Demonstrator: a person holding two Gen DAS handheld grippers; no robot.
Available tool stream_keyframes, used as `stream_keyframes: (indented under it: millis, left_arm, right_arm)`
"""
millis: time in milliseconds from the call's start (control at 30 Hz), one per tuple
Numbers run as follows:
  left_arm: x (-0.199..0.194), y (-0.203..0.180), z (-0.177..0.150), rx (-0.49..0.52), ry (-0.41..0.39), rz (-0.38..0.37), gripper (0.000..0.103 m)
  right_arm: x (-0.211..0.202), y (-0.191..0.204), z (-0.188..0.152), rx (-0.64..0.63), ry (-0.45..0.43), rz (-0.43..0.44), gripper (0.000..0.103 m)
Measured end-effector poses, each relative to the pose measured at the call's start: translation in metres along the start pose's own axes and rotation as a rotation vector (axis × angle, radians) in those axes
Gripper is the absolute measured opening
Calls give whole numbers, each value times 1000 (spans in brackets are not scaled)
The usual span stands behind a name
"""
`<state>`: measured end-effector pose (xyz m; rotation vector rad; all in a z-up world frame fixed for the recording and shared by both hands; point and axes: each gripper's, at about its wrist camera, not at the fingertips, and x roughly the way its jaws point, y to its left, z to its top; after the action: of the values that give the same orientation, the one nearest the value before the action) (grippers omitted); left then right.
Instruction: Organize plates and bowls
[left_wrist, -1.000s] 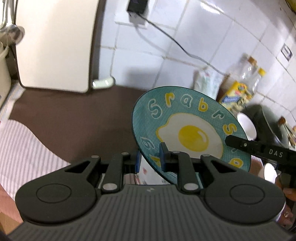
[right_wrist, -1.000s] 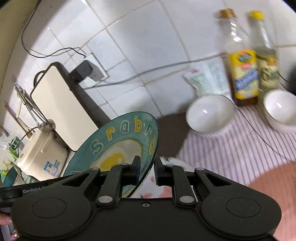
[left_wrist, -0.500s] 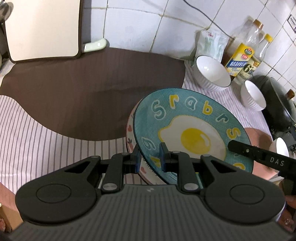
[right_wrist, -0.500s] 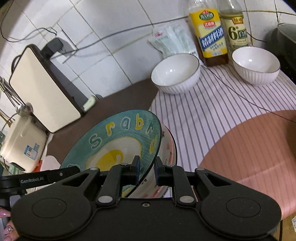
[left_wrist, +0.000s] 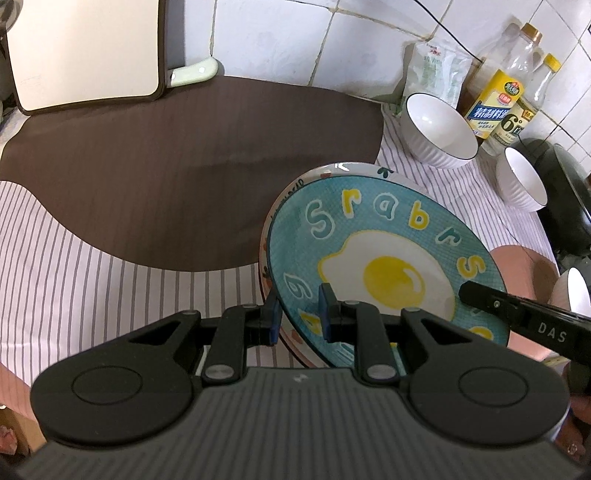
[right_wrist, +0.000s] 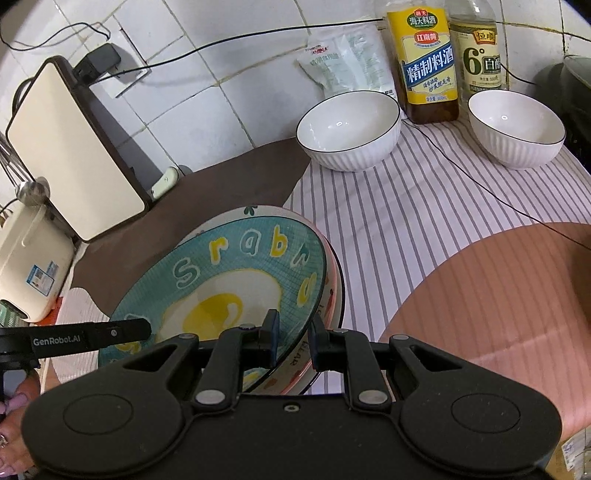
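The table (left_wrist: 92, 266) wears a striped cloth with a brown mat (left_wrist: 184, 155) at 11 o'clock and a pink mat (right_wrist: 498, 295) at 3; white wall tiles (right_wrist: 240, 74) rise behind; two white bowls (right_wrist: 349, 129) and two bottles (right_wrist: 424, 62) stand at 1 o'clock; the left tongs (left_wrist: 299, 314) and right tongs (right_wrist: 291, 339) each pinch the egg plate's (left_wrist: 384, 269) rim, over a flowered plate (right_wrist: 325, 295).

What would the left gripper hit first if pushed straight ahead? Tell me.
The left gripper is already shut on the blue egg plate; pushed on, it would likely drive that plate against the patterned plate beneath, though depth is unclear.
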<state>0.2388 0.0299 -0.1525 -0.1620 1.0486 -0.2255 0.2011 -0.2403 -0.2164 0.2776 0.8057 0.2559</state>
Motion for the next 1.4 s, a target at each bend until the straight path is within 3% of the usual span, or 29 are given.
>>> stream_keyframes:
  millis: [567, 867, 1033, 1400]
  left_arm:
    - [0, -4, 1, 6, 2, 34, 20]
    - [1, -16, -3, 34, -22, 102, 22]
    - [13, -15, -9, 20, 15, 134, 22]
    - [1, -26, -15, 63, 15, 181, 25]
  right_arm:
    - [1, 25, 0, -199, 4, -105, 27]
    - [1, 36, -5, -278, 15, -160, 35]
    - [6, 41, -14, -372, 0, -221, 35]
    - [-8, 35, -21, -393, -41, -188, 35]
